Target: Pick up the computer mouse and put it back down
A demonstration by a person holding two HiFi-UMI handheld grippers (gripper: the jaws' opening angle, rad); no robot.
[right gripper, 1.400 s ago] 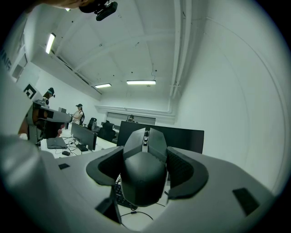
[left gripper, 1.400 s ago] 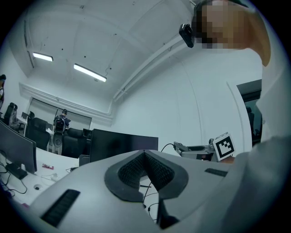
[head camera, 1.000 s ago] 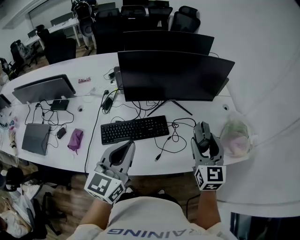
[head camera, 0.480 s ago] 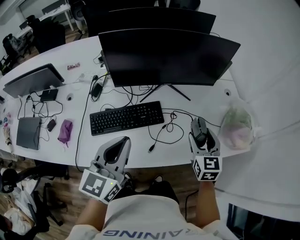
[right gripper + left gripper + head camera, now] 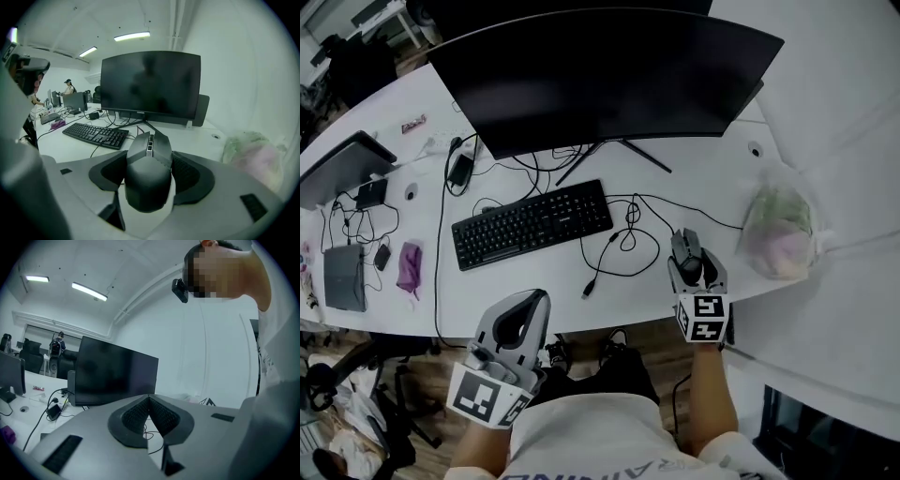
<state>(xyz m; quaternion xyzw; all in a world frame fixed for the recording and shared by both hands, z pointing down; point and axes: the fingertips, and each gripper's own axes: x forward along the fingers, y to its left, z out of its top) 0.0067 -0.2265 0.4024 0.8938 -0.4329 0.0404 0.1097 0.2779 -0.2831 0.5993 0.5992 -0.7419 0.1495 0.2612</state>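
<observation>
Closest in, the left hand-held gripper (image 5: 149, 399) hangs off the front edge of the white surface (image 5: 609, 300) by the person's lap, jaws pressed together with nothing in them. Over on the right, the right hand-held gripper (image 5: 694, 267) is pinching the black angular computer mouse (image 5: 147, 176) by its two sides, near the front edge of the surface. Honestly can't tell if the mouse is resting on the surface or just off it. Its thin black cable (image 5: 623, 246) loops away to the left. Further back to the left is a black keyboard (image 5: 532, 223), to the right a crumpled clear plastic bag (image 5: 780, 234), and furthest back a big dark curved monitor (image 5: 600, 75).
</observation>
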